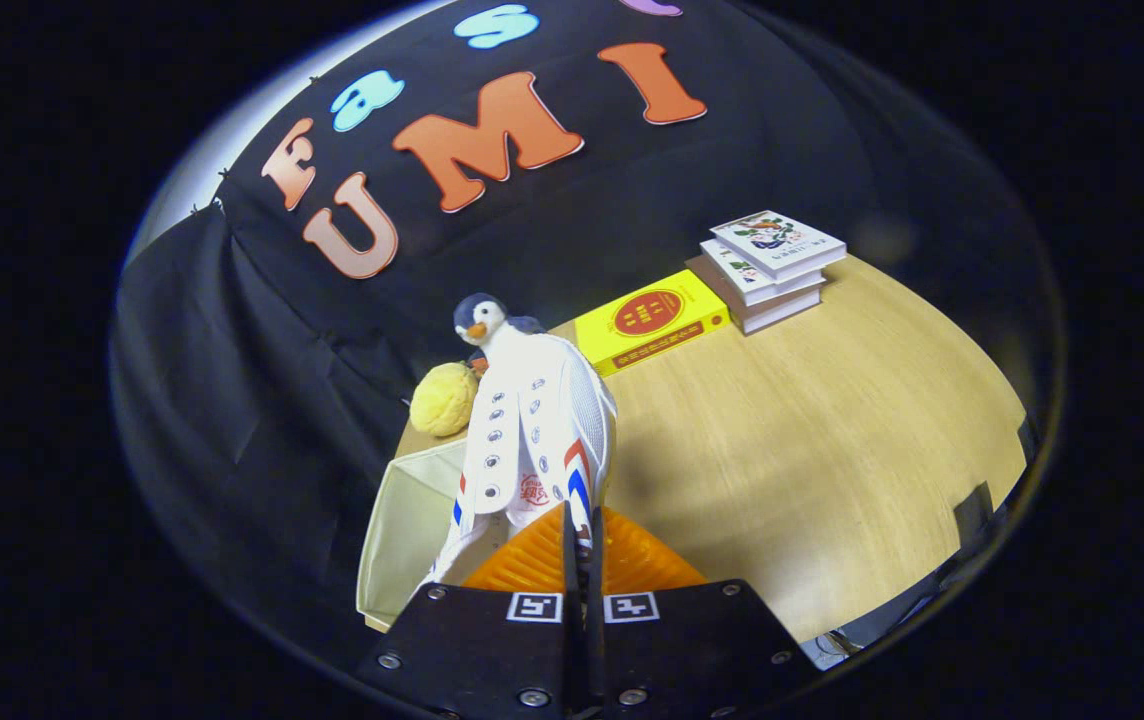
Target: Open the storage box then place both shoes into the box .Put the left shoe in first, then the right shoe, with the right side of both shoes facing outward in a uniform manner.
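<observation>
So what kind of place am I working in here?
Likely a staged demo booth, not a lived-in room: a light wooden tabletop against black cloth, props like a stack of white books and a plush penguin. The gripper is shut on a white lace-up shoe.

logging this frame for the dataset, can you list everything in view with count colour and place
shoe: 1, white with red and blue stripes, held up between the jaws, above the box
storage box: 1, cream, open, on the table's near corner under the shoe
penguin toy: 1, dark and white, beyond the shoe
round plush: 1, yellow, beside the penguin
book: 1, yellow, at the table's far edge
book stack: 3, white, beside the yellow book
table: 1, light wood
gripper: 1, jaws closed on the shoe
</observation>
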A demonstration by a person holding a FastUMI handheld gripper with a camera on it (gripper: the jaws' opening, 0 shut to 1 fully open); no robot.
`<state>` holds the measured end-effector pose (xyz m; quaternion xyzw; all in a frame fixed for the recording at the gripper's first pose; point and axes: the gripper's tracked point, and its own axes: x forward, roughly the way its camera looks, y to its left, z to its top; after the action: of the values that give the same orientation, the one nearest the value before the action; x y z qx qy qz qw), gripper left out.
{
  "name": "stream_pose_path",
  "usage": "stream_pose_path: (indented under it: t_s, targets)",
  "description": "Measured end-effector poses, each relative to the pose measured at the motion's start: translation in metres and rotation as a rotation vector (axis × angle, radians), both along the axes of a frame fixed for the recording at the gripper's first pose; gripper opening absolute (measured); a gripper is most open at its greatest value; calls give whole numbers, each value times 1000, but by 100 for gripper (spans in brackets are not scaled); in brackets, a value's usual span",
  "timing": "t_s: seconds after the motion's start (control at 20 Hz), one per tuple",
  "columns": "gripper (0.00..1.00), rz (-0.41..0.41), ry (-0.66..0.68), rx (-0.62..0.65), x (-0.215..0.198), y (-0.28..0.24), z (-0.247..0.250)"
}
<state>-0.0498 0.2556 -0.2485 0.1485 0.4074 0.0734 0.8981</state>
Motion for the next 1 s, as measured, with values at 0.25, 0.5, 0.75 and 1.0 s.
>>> stream_pose_path:
  t_s: [0.25, 0.5, 0.75, 1.0]
  targets:
    - [1, 32, 9, -2, -11, 73, -7]
    - [1, 34, 62, -92, -23, 107, -40]
    - [2, 24, 95, -179, -28, 121, -75]
    - [30, 28, 64, -173, -25, 135, -62]
